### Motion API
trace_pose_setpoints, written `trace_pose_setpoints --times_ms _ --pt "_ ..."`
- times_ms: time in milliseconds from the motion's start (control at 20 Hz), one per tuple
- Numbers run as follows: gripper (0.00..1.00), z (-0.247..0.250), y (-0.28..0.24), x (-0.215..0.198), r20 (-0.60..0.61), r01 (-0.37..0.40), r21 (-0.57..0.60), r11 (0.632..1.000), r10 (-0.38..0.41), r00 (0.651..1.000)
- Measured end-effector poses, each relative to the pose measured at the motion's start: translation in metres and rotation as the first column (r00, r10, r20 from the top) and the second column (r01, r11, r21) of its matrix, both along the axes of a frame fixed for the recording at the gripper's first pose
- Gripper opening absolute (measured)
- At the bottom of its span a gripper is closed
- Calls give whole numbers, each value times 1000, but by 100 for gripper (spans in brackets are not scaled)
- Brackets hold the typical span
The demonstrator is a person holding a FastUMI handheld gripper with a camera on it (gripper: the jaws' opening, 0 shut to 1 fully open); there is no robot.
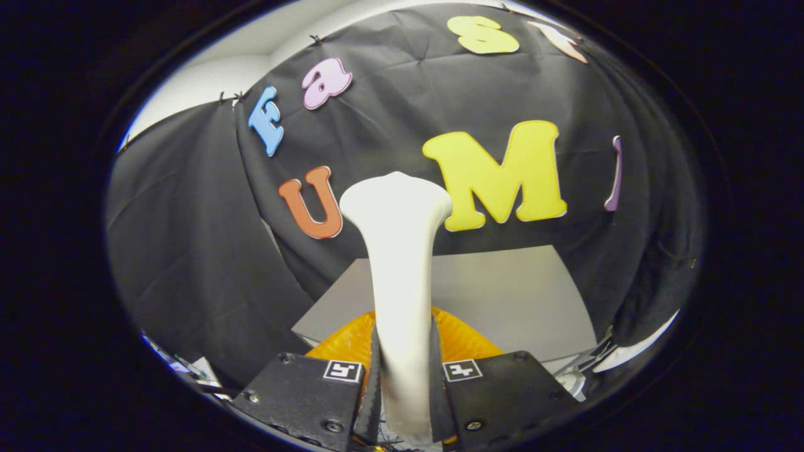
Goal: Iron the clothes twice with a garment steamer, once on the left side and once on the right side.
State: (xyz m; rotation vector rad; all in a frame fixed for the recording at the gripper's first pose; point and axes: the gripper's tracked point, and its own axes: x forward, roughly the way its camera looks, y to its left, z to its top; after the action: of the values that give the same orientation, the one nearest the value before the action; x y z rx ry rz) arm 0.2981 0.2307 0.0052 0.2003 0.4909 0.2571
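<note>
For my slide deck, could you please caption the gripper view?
Tongs shut on the white garment steamer, held above an orange cloth and grey table.

Orange garment [465, 342] on grey table [521, 295]

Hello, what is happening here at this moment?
A person's hand-held gripper is shut on a white garment steamer, both fingers pressing on its handle. The steamer stands up between the fingers, its wide head raised in front of the black cloth wall. Beyond the fingers, an orange garment lies on a grey table. The head is not touching the garment.
</note>
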Motion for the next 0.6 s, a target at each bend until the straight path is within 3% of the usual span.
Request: trace_pose_setpoints --times_ms 350,600 --pt "34 44 -106 -70 147 207 -71 976 -195 970" --pt "34 112 -184 -101 319 355 -72 932 -315 894"
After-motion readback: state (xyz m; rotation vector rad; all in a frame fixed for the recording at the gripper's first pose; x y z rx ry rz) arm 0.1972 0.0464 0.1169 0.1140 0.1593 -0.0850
